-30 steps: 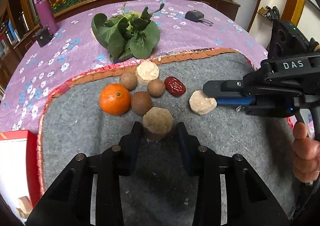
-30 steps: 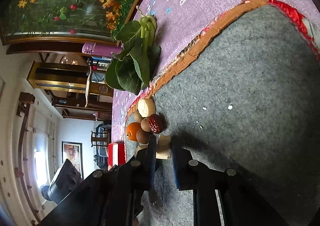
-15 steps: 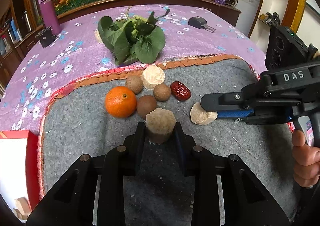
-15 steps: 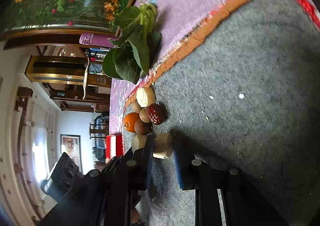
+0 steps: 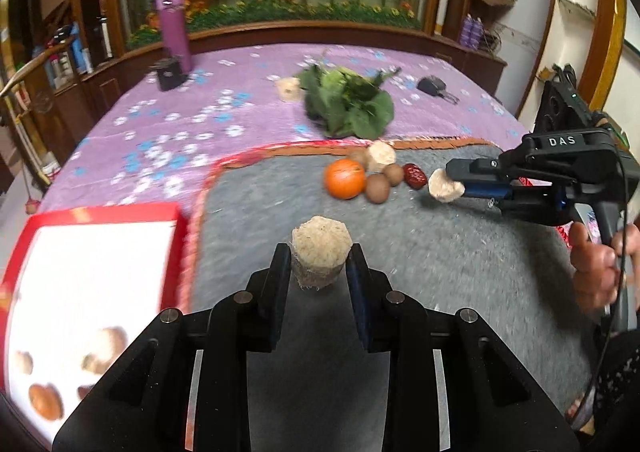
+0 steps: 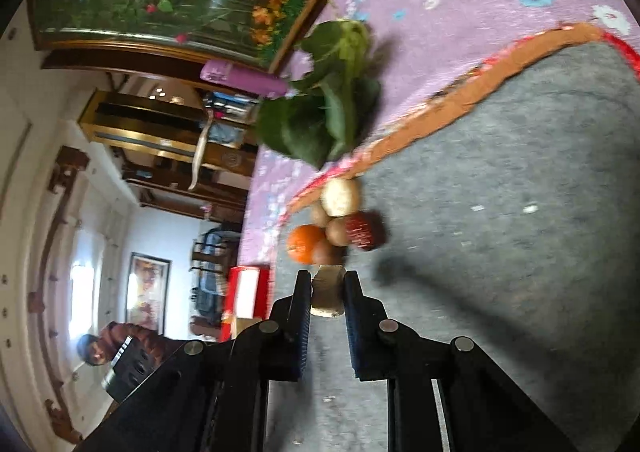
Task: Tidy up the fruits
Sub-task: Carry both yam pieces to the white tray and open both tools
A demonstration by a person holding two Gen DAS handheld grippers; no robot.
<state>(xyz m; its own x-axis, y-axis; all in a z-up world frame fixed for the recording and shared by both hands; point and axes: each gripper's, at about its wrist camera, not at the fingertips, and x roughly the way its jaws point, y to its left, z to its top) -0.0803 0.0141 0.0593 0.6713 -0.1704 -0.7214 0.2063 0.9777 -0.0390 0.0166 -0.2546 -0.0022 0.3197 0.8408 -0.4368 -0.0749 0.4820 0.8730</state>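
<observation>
My left gripper (image 5: pixel 319 266) is shut on a tan fibrous chunk (image 5: pixel 321 254) and holds it above the grey mat (image 5: pixel 420 252). My right gripper (image 6: pixel 327 294) is shut on a pale chunk (image 6: pixel 328 292), which shows in the left wrist view (image 5: pixel 444 185) lifted to the right of the fruit cluster. On the mat lie an orange (image 5: pixel 345 178), several brown round fruits (image 5: pixel 378 187), a red date (image 5: pixel 414 175) and a pale chunk (image 5: pixel 381 156). A red-rimmed white tray (image 5: pixel 100 252) at the left holds several fruits (image 5: pixel 44 400).
A bunch of leafy greens (image 5: pixel 347 103) lies on the purple flowered cloth (image 5: pixel 200 111) behind the mat. A purple bottle (image 5: pixel 174 27), a small black box (image 5: pixel 168 73) and a black object (image 5: pixel 432 85) stand farther back. A pale chunk (image 5: pixel 289 88) lies left of the greens.
My left gripper has lifted and pulled back to the left with its chunk, bringing the tray into view. My right gripper has raised its pale chunk off the mat.
</observation>
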